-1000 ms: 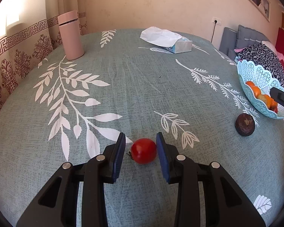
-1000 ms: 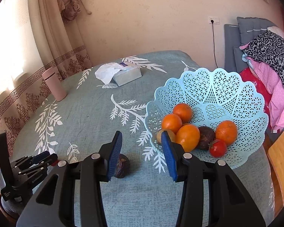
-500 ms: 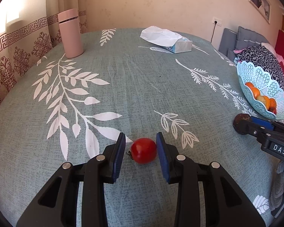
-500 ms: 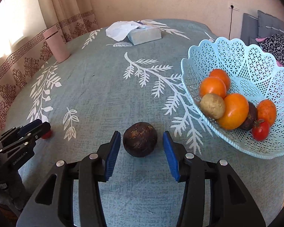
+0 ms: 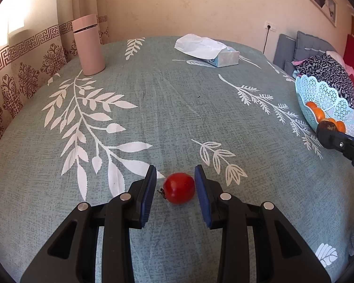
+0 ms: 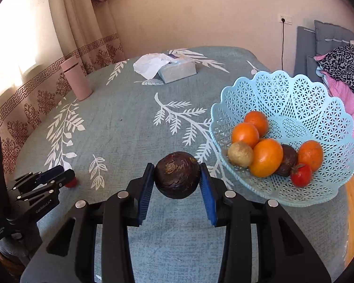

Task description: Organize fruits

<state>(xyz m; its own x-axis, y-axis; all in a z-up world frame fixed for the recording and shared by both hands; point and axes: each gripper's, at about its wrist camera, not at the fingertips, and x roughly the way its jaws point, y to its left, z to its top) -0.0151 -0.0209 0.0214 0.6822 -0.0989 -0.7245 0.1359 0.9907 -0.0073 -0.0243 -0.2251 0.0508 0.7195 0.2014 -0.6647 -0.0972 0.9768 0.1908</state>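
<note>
A red tomato (image 5: 179, 191) lies on the teal tablecloth between the pads of my left gripper (image 5: 175, 189), which is open around it; the right pad is close to it, the left pad apart. My right gripper (image 6: 177, 184) is shut on a dark wrinkled passion fruit (image 6: 177, 178) and holds it above the cloth, left of the light blue basket (image 6: 318, 94). The basket holds several oranges (image 6: 266, 156), a tan fruit, a dark fruit and a small red tomato (image 6: 300, 174). The basket also shows in the left wrist view (image 5: 318, 94) at the right edge.
A pink tumbler (image 5: 88, 44) stands at the far left of the round table. A tissue box (image 5: 214, 53) lies at the far middle. Clothes and cushions (image 6: 341, 66) are piled beyond the basket. The left gripper shows in the right wrist view (image 6: 45, 181).
My right gripper came down around the passion fruit, closed on it and lifted it off the cloth toward the basket. The left gripper and tomato have stayed in place.
</note>
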